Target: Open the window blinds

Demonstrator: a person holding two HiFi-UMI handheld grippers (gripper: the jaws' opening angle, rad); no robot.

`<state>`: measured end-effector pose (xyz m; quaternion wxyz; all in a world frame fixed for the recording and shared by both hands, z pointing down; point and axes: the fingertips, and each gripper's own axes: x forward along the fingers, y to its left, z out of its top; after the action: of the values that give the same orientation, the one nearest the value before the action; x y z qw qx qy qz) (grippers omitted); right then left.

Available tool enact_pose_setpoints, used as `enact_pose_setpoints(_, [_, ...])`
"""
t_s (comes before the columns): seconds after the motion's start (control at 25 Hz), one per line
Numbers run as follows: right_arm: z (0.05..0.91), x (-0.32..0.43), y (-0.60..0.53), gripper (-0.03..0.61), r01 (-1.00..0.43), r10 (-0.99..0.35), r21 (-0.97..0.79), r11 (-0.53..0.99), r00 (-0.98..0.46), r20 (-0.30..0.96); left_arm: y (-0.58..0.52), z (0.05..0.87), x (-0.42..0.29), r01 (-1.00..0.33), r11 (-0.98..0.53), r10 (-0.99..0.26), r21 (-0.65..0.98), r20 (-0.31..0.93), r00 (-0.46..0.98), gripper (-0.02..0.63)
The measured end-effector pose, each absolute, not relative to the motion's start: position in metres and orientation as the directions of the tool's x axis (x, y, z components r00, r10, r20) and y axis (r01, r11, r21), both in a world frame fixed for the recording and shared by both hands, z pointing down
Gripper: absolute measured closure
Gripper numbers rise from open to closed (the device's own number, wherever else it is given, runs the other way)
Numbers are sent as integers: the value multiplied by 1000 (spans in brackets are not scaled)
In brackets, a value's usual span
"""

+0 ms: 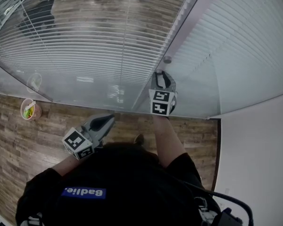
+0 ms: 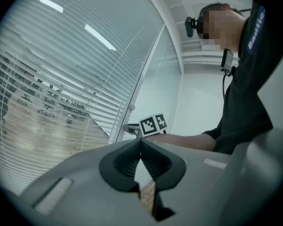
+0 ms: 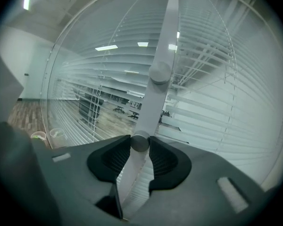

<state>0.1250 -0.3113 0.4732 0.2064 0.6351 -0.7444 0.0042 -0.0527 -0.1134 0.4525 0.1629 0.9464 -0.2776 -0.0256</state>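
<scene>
White slatted blinds (image 1: pixel 85 41) hang behind a glass wall, with a second pane of blinds (image 1: pixel 245 46) right of a pale upright frame post (image 1: pixel 179 29). The left pane's slats let the room beyond show through. My right gripper (image 1: pixel 161 79) reaches to the post, and its jaws (image 3: pixel 140 147) are shut on a small round metal knob (image 3: pixel 140 141) there. A second knob (image 3: pixel 160 72) sits higher on the post, free. My left gripper (image 1: pixel 106 120) hangs back from the glass at waist height, its jaws (image 2: pixel 141 147) shut with nothing between them.
A paper cup (image 1: pixel 30 109) with coloured contents stands on the wood floor by the glass at left, and its reflection shows in the pane. A plain white wall (image 1: pixel 259 164) closes off the right side. The person's body fills the lower middle of the head view.
</scene>
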Motion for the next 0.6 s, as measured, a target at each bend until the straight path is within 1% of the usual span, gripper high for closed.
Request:
enact_pose_setpoints(0.36, [474,124,-311,449,-897,-945,394,198,-68,320,-113,452,-52,-520,-791,-535,322,47,843,614])
enact_pose_setpoints(0.44, [475,124,-311,448,-894,-945,400,199,-67,321,-113,453,-52,-521,-791,-536,321,48,843,614])
enact_pose_setpoints(0.52, [475,124,-312,443,-916,-945,348,201,-87,316,-112,453,-51,-524,-790,-538,320,49,841,614])
enact_pose_setpoints(0.6, [473,125,-312,438,-954,-946,219,207,-138,293,-111,453,-50,-523,-793,-536,313,50,843,614])
